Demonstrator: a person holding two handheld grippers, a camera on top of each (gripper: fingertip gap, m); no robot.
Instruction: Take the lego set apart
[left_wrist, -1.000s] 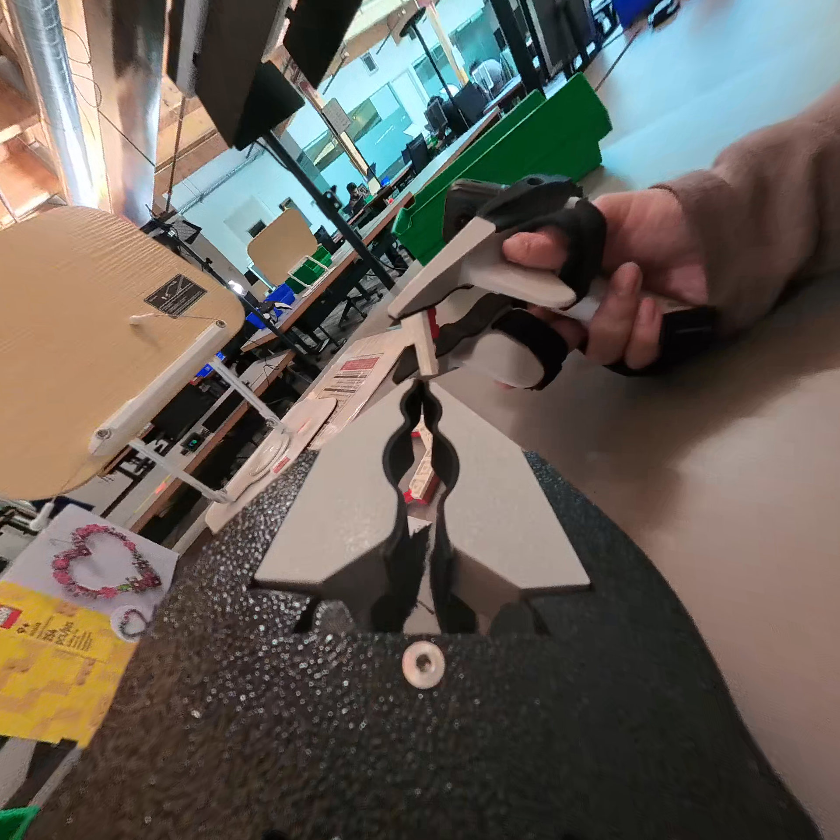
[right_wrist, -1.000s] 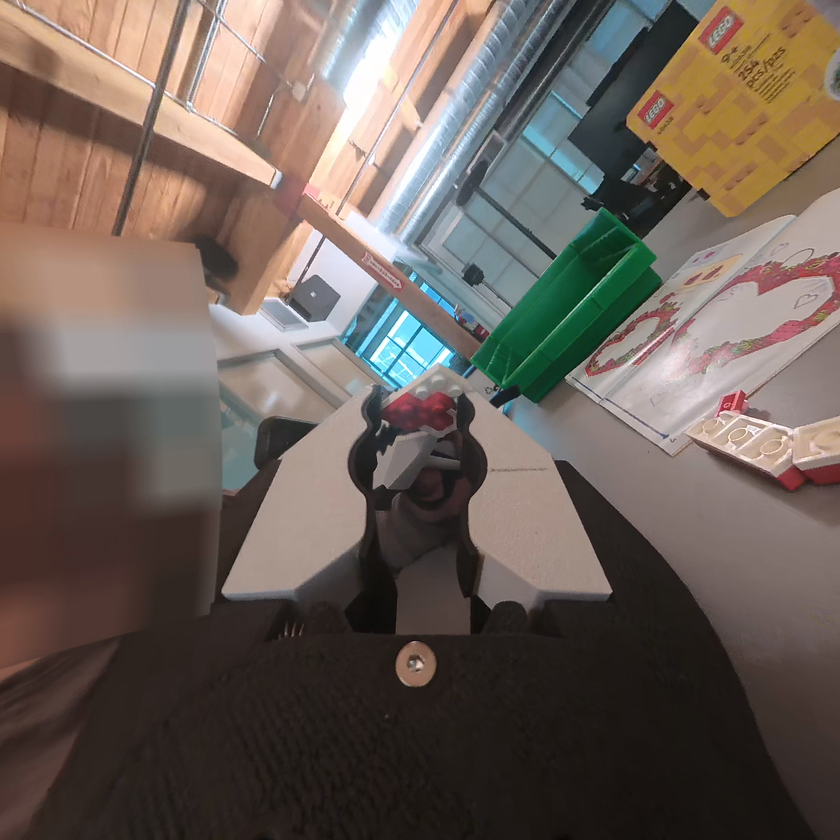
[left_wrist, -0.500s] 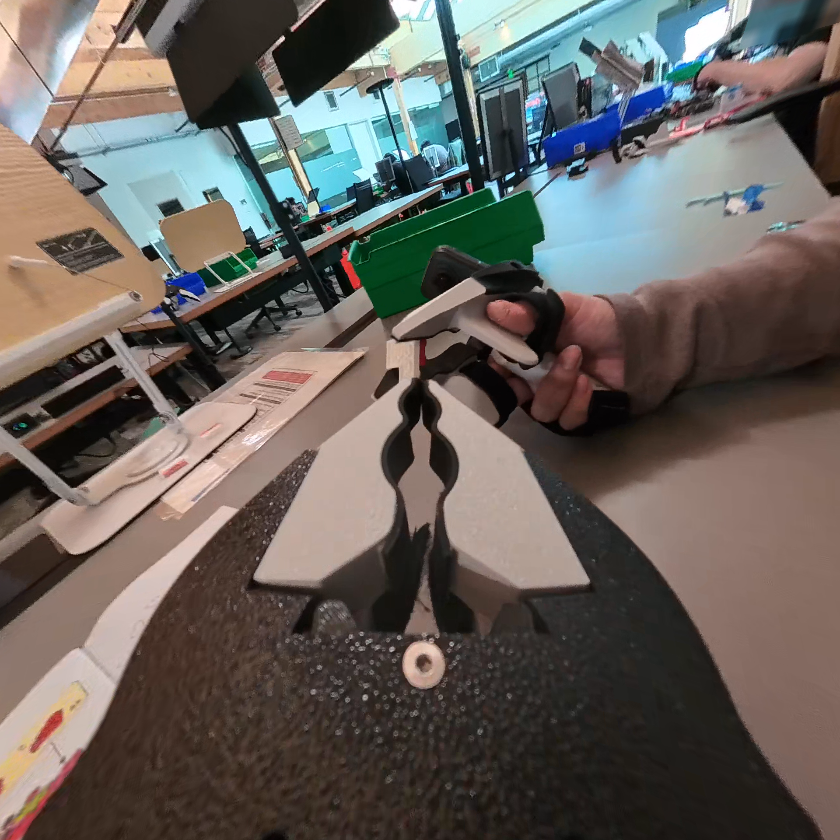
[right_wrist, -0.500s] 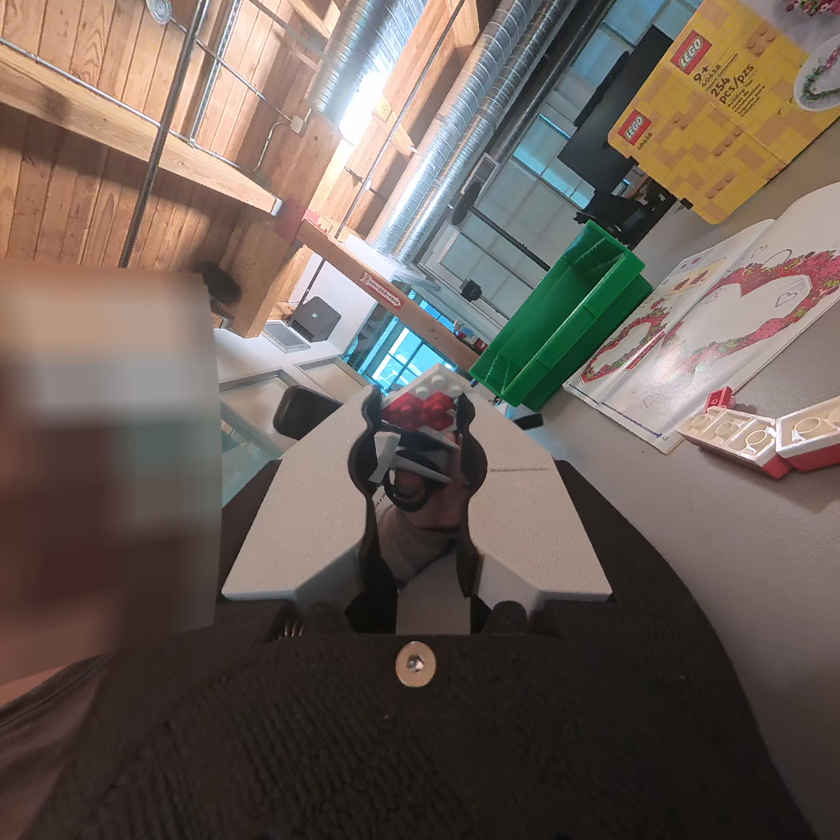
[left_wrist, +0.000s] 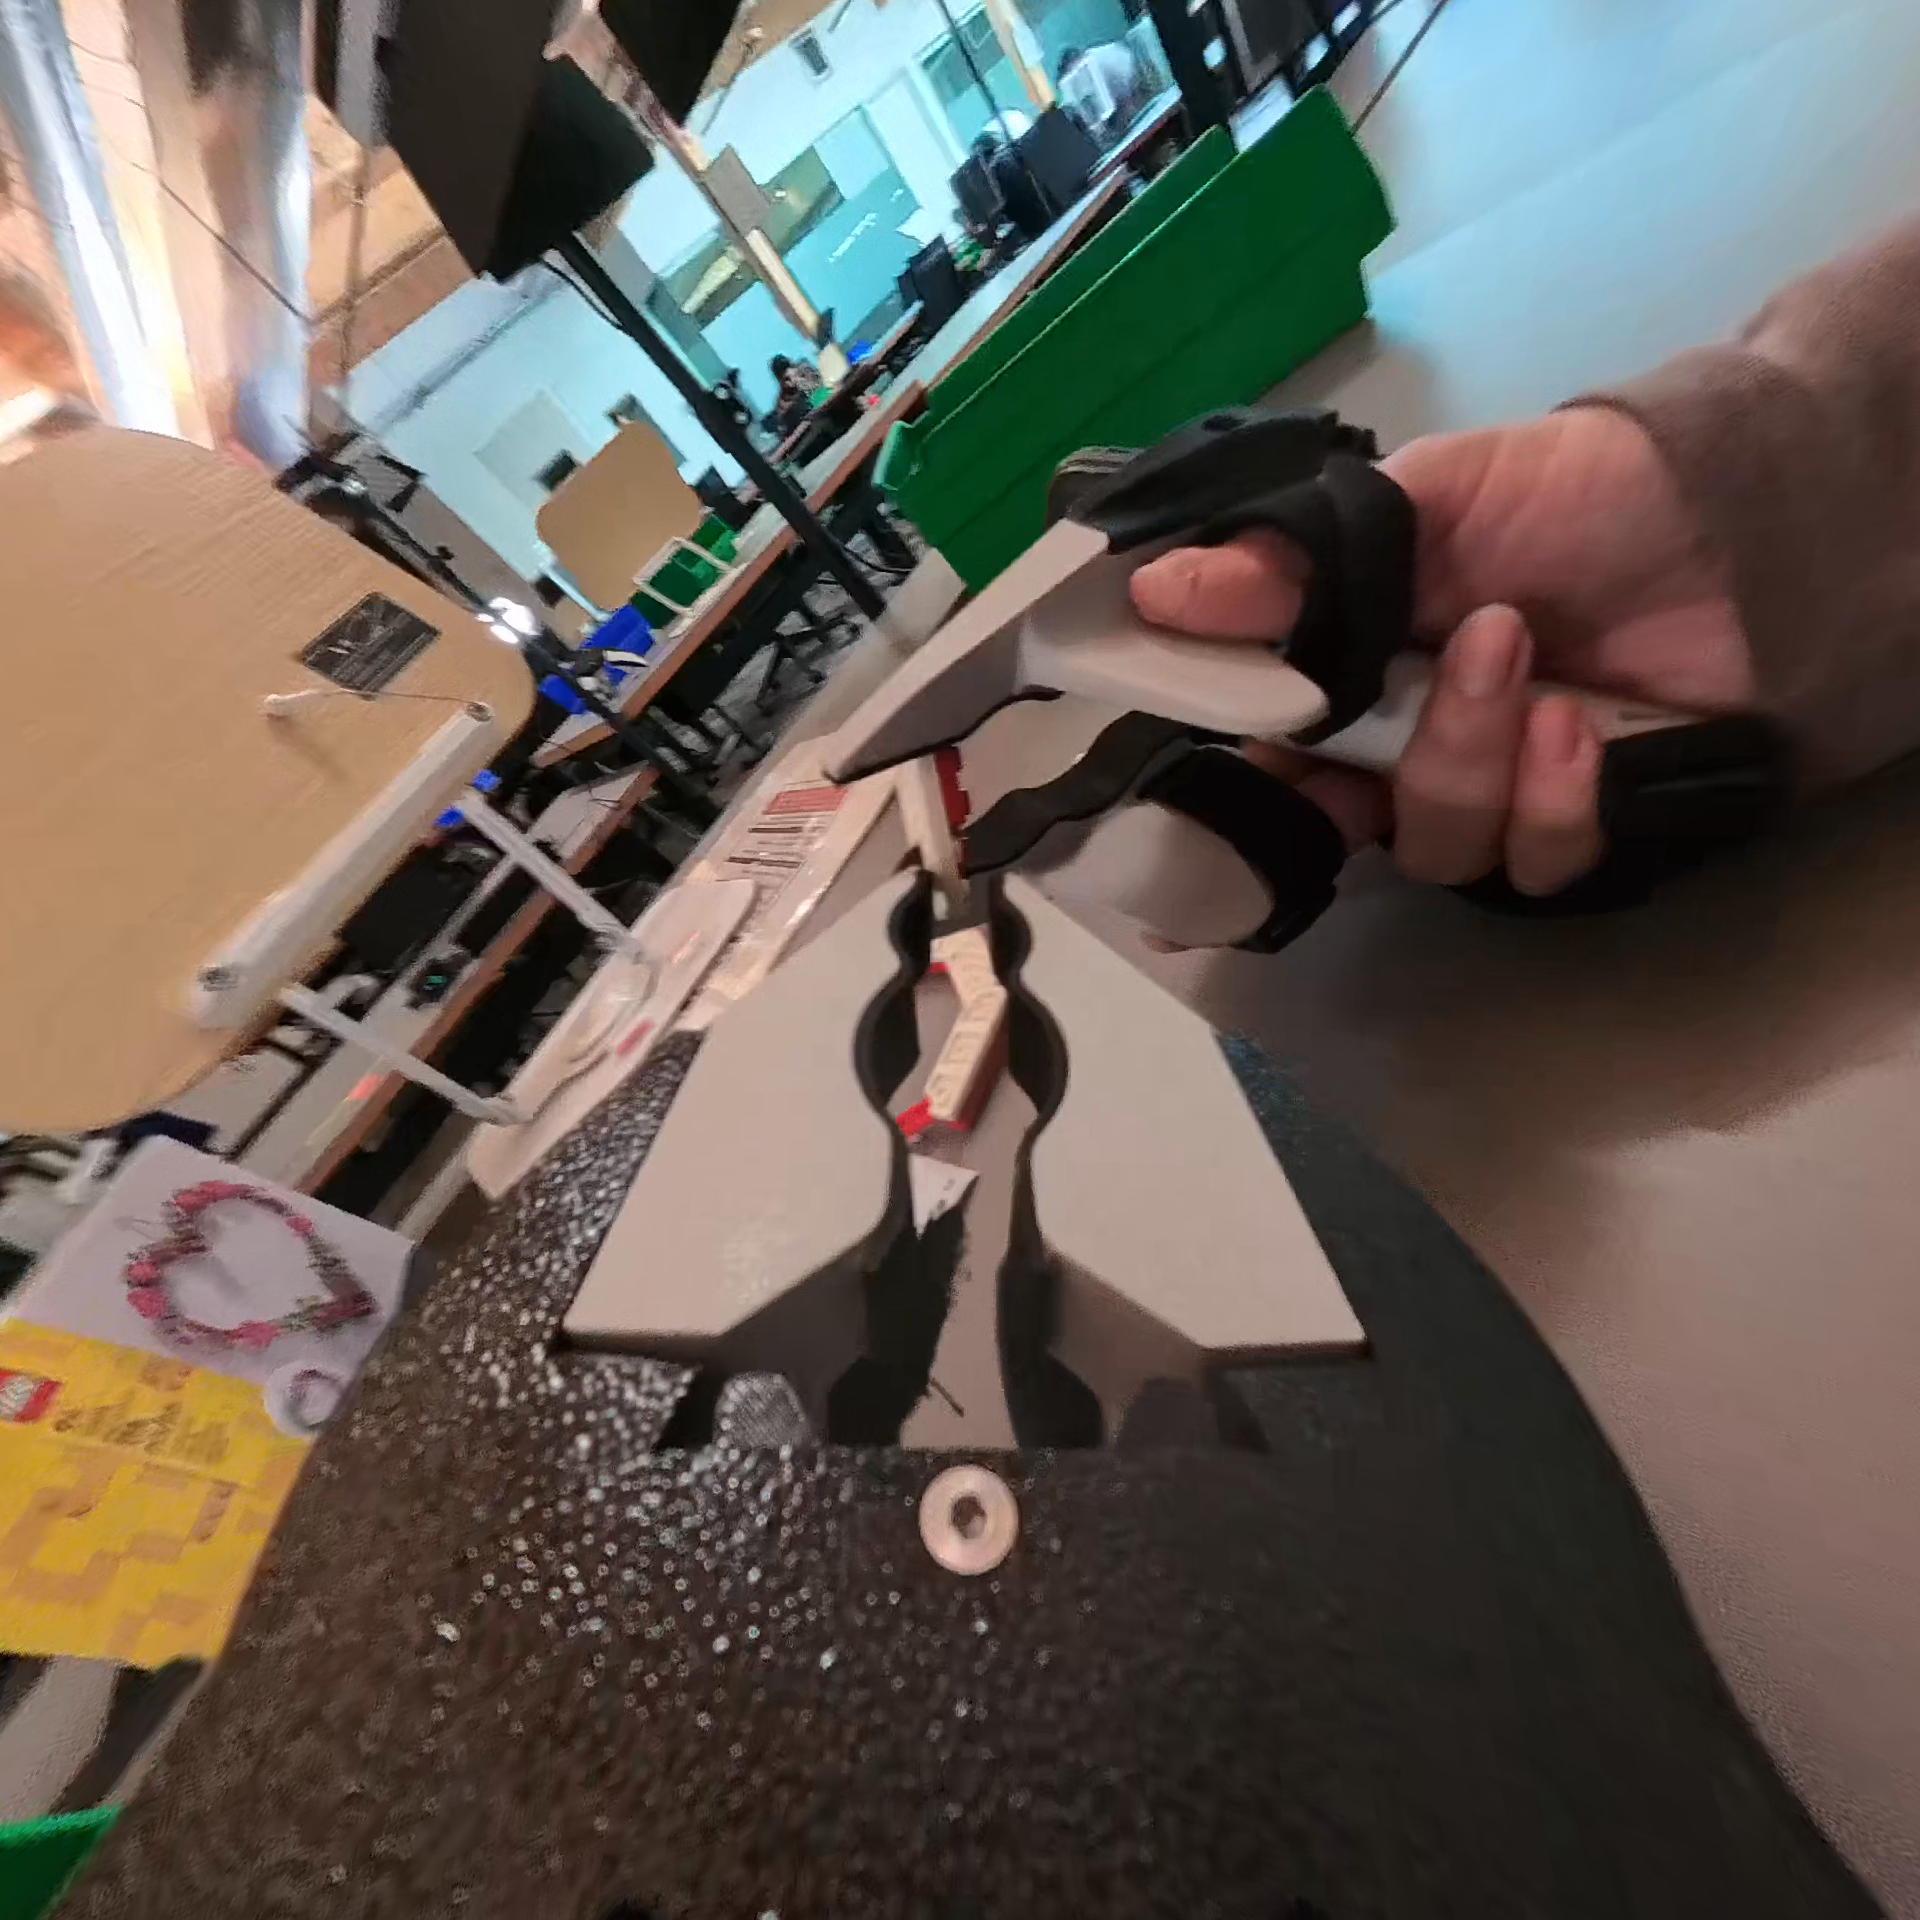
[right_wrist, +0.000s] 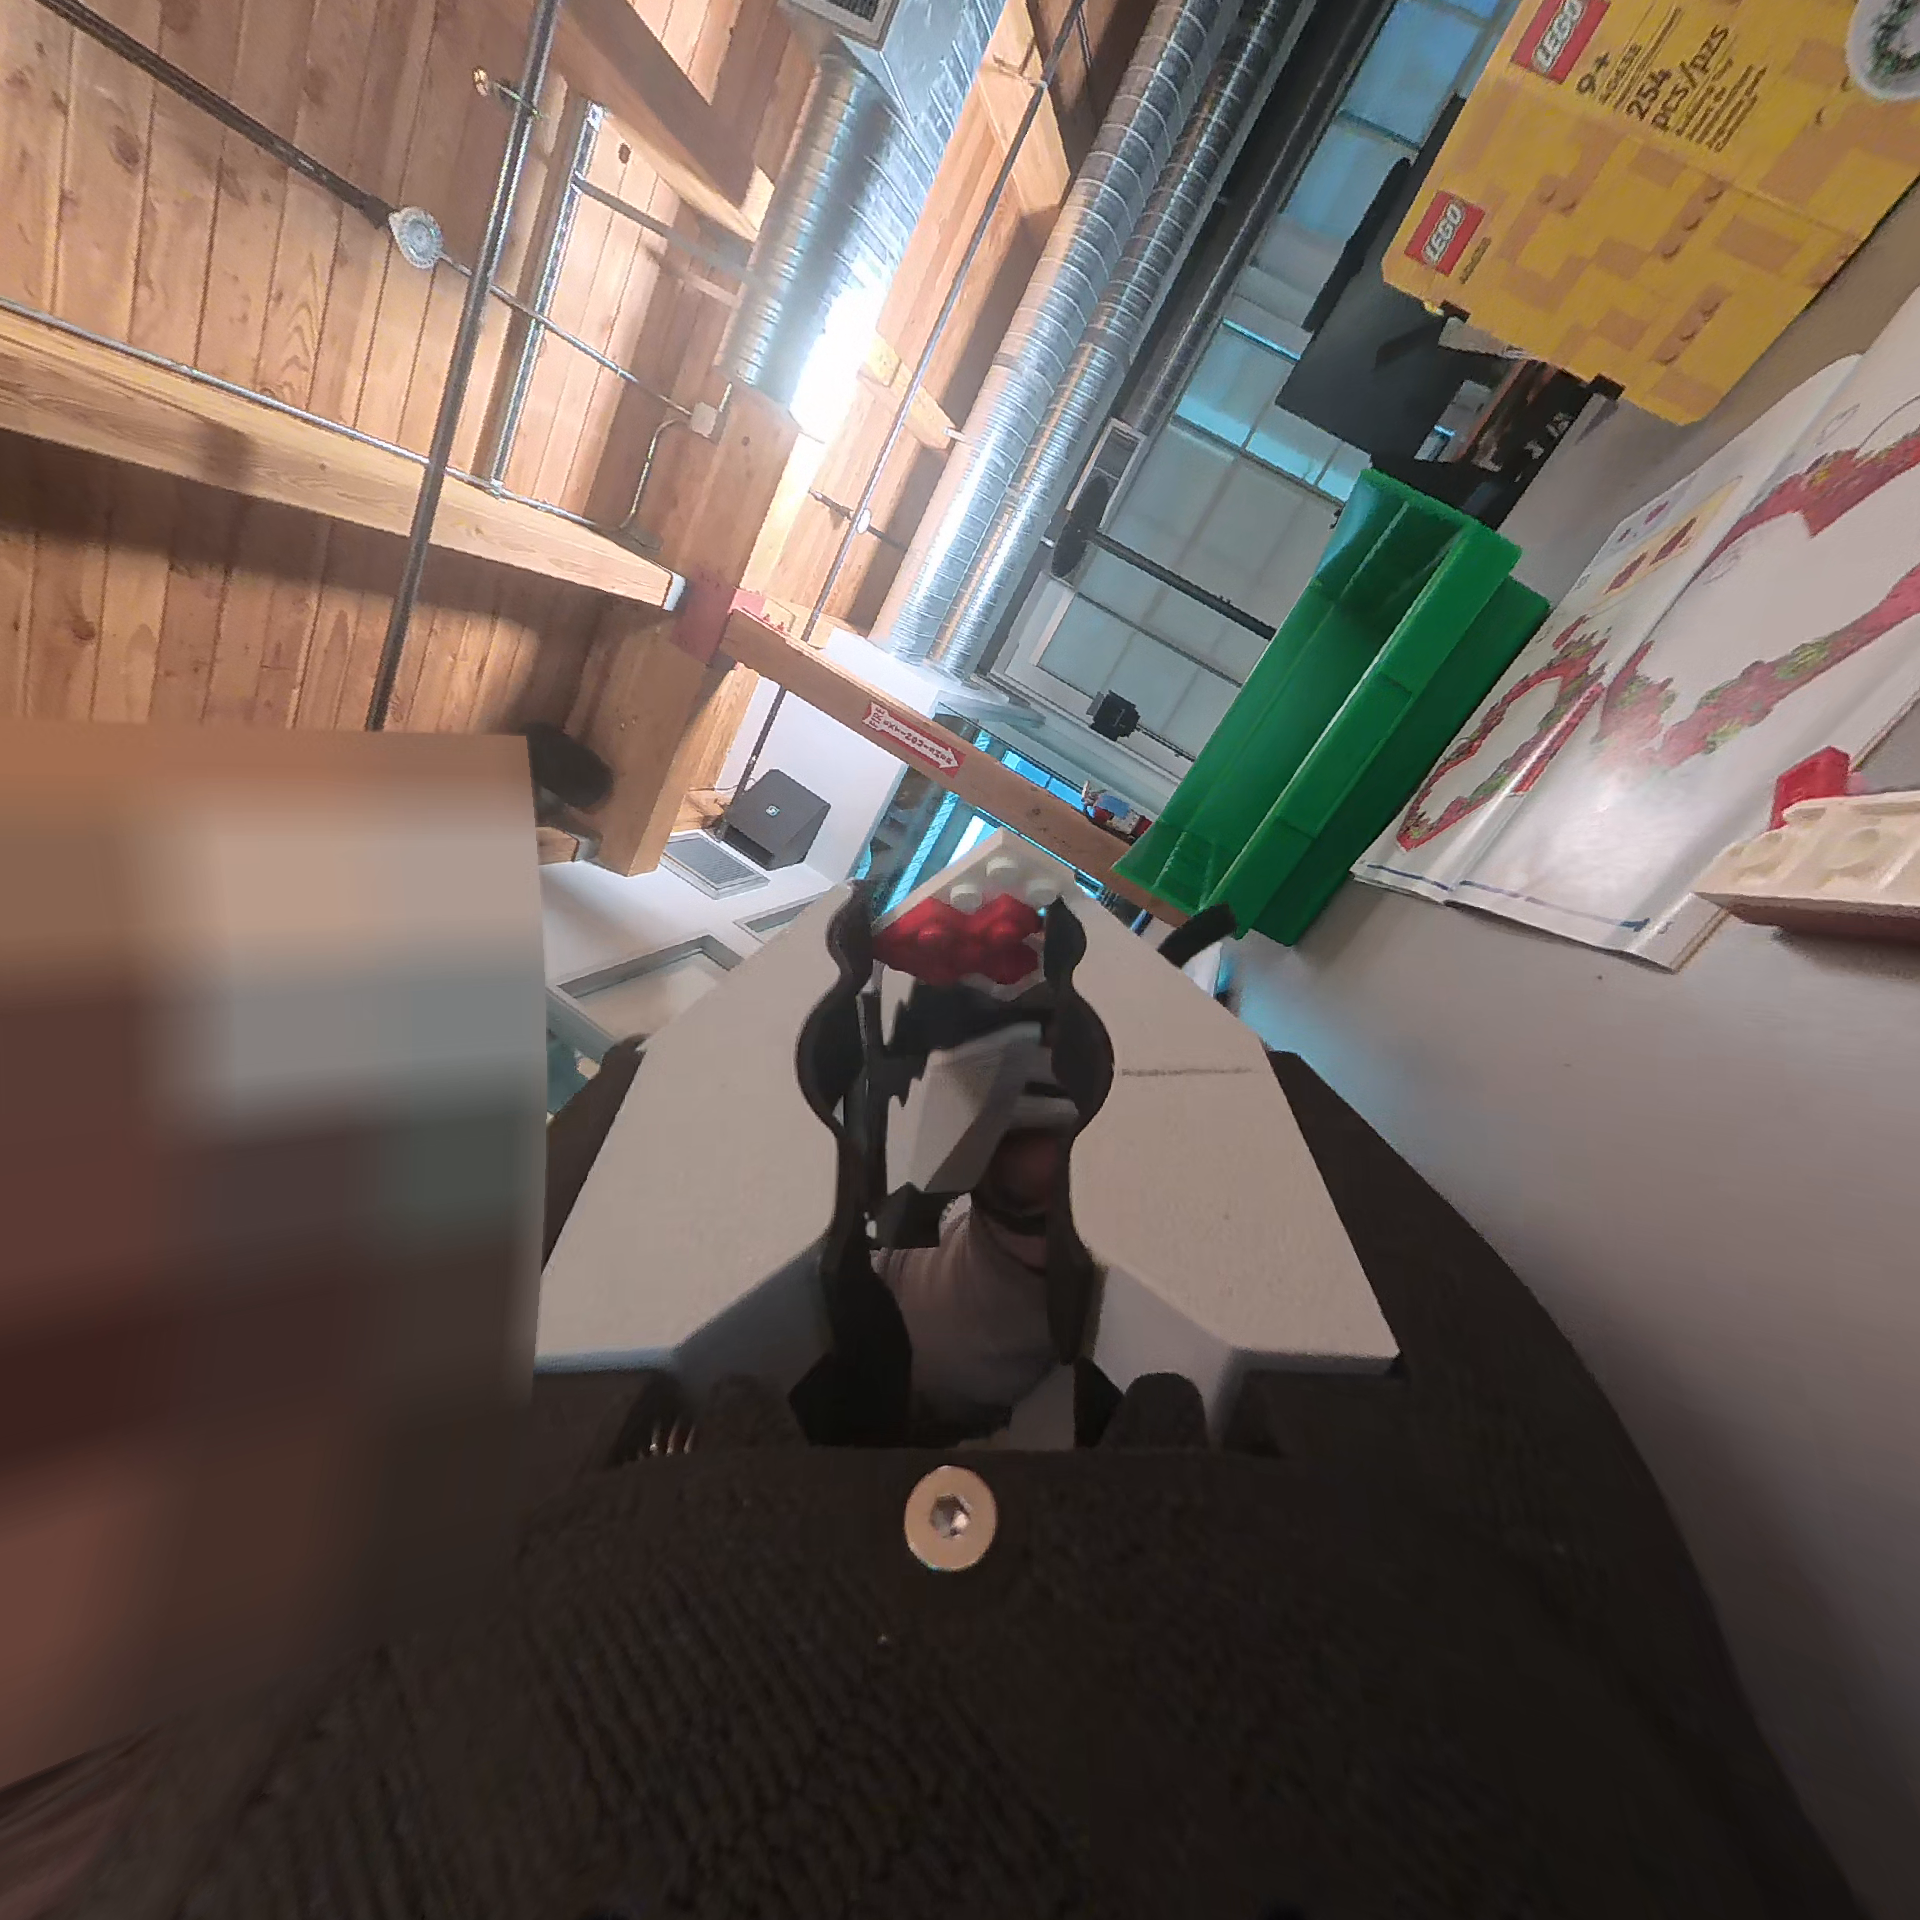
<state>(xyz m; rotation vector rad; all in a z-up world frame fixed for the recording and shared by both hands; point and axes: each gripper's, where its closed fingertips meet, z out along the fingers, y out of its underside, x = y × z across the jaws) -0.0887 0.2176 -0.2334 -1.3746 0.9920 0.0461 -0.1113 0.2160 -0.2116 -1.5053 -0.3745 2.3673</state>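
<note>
Right tongs (right_wrist: 961, 935) clamped on red-and-white brick cluster (right_wrist: 977, 920); left tongs (left_wrist: 951, 894) narrow, pinching its near edge, long axis between them.

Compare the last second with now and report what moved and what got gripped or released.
The left gripper swung away to a more level view half a second ago, then returned; its tips are again at the white-and-red piece the right gripper holds. Nothing was released. The right gripper kept its fingers clamped on the piece, with the loose lego pieces, green bin and instruction booklet unmoved on the table.
</note>
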